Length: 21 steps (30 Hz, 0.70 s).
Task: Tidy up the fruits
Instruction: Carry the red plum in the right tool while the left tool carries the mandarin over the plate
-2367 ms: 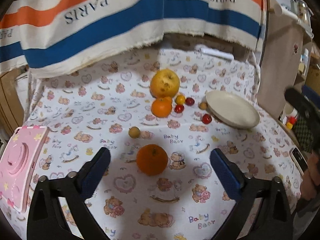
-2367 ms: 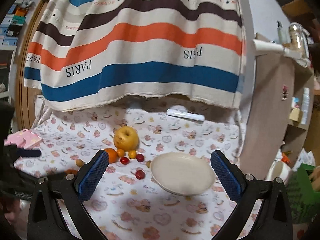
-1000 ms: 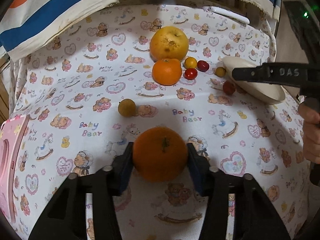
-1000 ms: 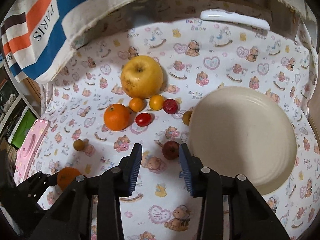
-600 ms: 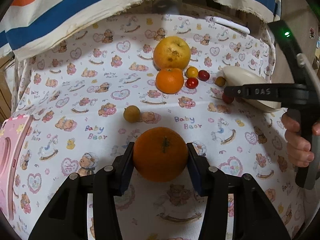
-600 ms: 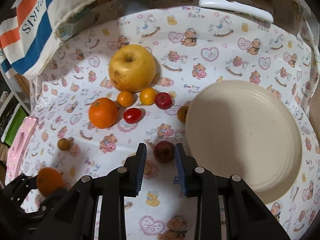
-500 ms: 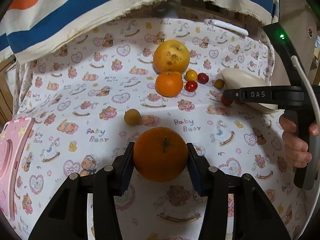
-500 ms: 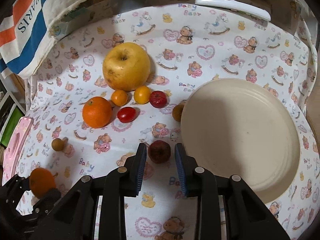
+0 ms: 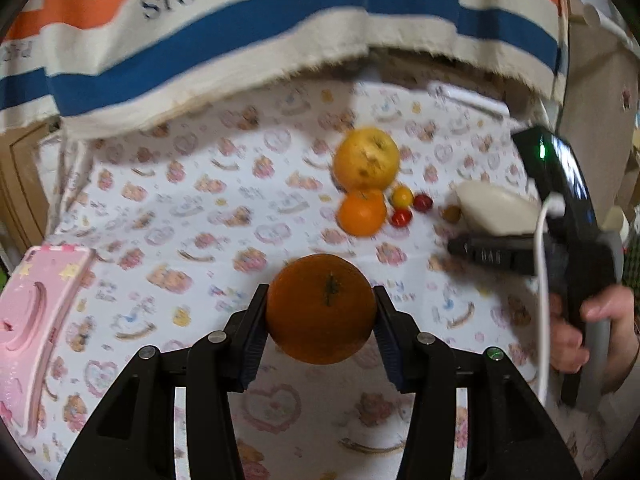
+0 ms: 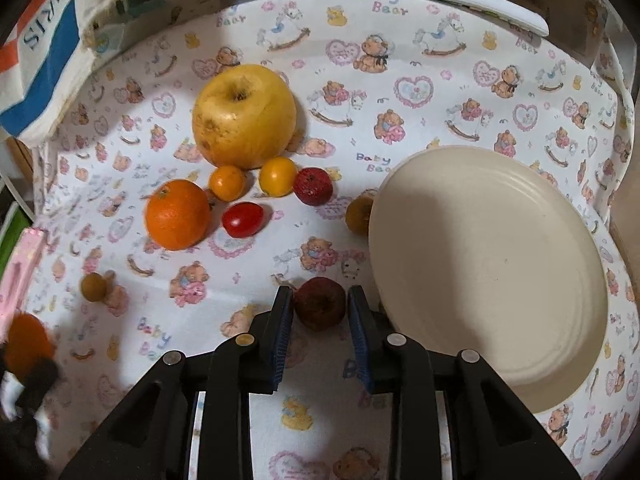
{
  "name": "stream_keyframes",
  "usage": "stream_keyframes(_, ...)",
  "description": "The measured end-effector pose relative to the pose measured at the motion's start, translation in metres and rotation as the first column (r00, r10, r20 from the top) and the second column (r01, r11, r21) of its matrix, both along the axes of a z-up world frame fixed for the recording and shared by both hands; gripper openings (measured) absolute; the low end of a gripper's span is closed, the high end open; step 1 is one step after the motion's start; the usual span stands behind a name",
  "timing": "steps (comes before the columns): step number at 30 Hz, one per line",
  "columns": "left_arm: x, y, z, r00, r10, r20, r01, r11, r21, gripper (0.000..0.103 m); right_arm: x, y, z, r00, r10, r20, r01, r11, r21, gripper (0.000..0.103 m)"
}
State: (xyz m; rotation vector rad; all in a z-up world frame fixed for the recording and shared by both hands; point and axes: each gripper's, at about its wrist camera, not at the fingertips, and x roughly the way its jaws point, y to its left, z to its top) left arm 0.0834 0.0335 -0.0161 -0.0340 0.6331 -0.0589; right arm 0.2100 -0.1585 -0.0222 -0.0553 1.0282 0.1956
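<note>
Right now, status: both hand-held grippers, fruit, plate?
Left hand-held gripper clamped on orange. Right hand-held gripper closing around dark red fruit, pads not visibly pressing. Plate empty, beside it. Path clear.

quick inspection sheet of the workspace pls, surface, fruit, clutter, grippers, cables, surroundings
surface: table under a bear-print cloth
job's things: empty cream plate; yellow apple, orange, small tomatoes loose on the cloth
clutter: pink toy, white remote
grippers: left gripper shut on a large orange; right gripper closing around a dark red fruit
cables: white cable on the right handle
surroundings: striped PARIS cloth hanging behind
</note>
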Motion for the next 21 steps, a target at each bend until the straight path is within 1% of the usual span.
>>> stream_keyframes(2,-0.005,0.002,0.007,0.999,0.019,0.032,-0.02,1.0,0.019,0.048,-0.002,0.002,0.001,1.0,0.012,0.006,-0.012,1.0,-0.023,0.027)
stream_keyframes(3,-0.007,0.003,0.011,0.999,0.019,0.038,-0.02,1.0,0.023,0.048,-0.003,0.002,0.003,1.0,0.014,0.006,-0.014,1.0,-0.015,0.027)
stream_keyframes(5,-0.007,0.004,0.021,1.0,-0.014,0.017,0.014,1.0,0.001,0.048,-0.007,-0.001,0.013,0.999,0.03,0.021,-0.03,0.999,0.014,0.027)
stream_keyframes(7,-0.008,0.003,0.035,0.999,-0.039,0.012,0.039,0.999,-0.007,0.048,-0.014,-0.004,0.029,0.997,0.032,0.069,-0.033,0.999,0.021,0.027)
stream_keyframes(8,-0.01,0.0,0.045,0.999,-0.044,0.027,0.044,0.999,0.006,0.048,-0.019,-0.007,0.04,0.994,0.029,0.105,-0.032,0.999,0.027,0.027)
stream_keyframes(12,-0.013,-0.021,0.082,0.991,-0.063,0.117,0.053,0.995,0.085,0.048,-0.029,-0.021,0.071,0.984,0.001,0.176,-0.01,0.999,0.051,0.027)
stream_keyframes(14,-0.009,-0.036,0.098,0.985,-0.087,0.152,0.072,0.992,0.1,0.048,-0.029,-0.03,0.08,0.977,-0.037,0.208,0.035,0.999,0.012,0.027)
stream_keyframes(15,-0.006,-0.044,0.105,0.981,-0.107,0.16,0.093,0.991,0.094,0.048,-0.027,-0.035,0.083,0.974,-0.059,0.22,0.06,0.998,-0.001,0.027)
stream_keyframes(16,-0.003,-0.051,0.11,0.979,-0.124,0.163,0.112,0.99,0.086,0.048,-0.026,-0.041,0.084,0.973,-0.078,0.219,0.081,0.997,-0.004,0.027)
stream_keyframes(18,0.005,-0.071,0.119,0.972,-0.164,0.171,0.154,0.986,0.071,0.048,-0.019,-0.06,0.086,0.975,-0.121,0.186,0.116,0.992,0.039,0.027)
stream_keyframes(21,0.016,-0.103,0.128,0.959,-0.196,0.207,0.178,0.979,0.101,0.048,-0.012,-0.092,0.09,0.966,-0.196,0.165,0.182,0.979,0.096,0.027)
